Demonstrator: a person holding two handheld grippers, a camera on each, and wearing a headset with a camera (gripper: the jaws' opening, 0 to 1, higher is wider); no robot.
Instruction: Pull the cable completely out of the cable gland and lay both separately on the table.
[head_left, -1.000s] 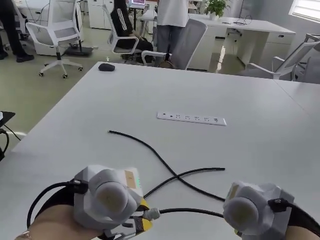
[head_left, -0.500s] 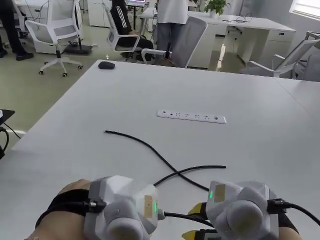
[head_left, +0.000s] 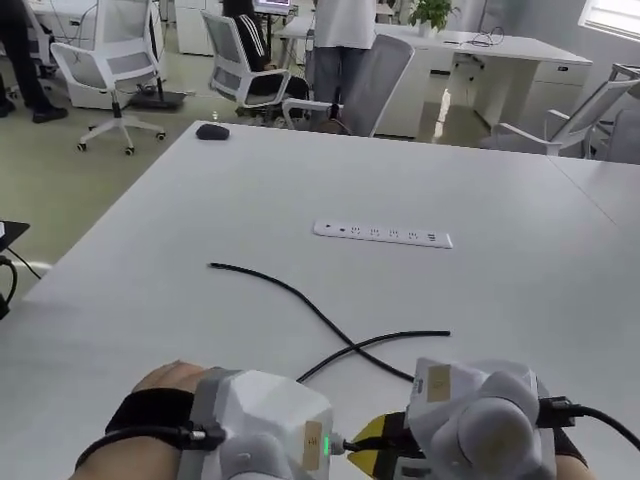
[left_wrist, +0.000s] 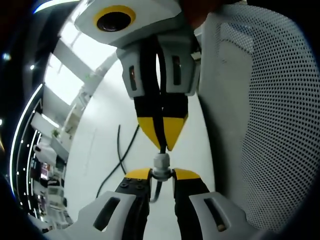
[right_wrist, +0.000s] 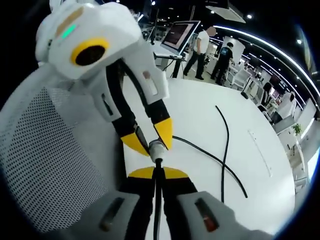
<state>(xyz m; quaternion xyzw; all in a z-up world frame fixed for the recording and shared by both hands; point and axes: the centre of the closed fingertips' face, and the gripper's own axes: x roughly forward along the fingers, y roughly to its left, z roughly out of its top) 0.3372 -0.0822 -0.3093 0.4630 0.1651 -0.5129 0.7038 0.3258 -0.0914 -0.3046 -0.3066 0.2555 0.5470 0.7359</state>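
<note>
— Where is the gland now?
— The gland (left_wrist: 161, 164) is held at the near edge of the desk (head_left: 500, 280), clenched in the left tool (left_wrist: 161, 173). The cable (right_wrist: 157, 197) goes into it, and the right tool (right_wrist: 156, 173) grasps the cable just beside the gland.
— And around them?
— The desk is white. Two black strands (head_left: 345, 345) cross on it, a power strip (head_left: 383, 236) lies further away, and a mouse (head_left: 212, 132) is at the far edge. Behind are office chairs (head_left: 110, 60) and a standing person (head_left: 340, 40).
— Any change from one second ago?
— Yes. The tools were apart then, with cable between them; now their tips almost meet.
</note>
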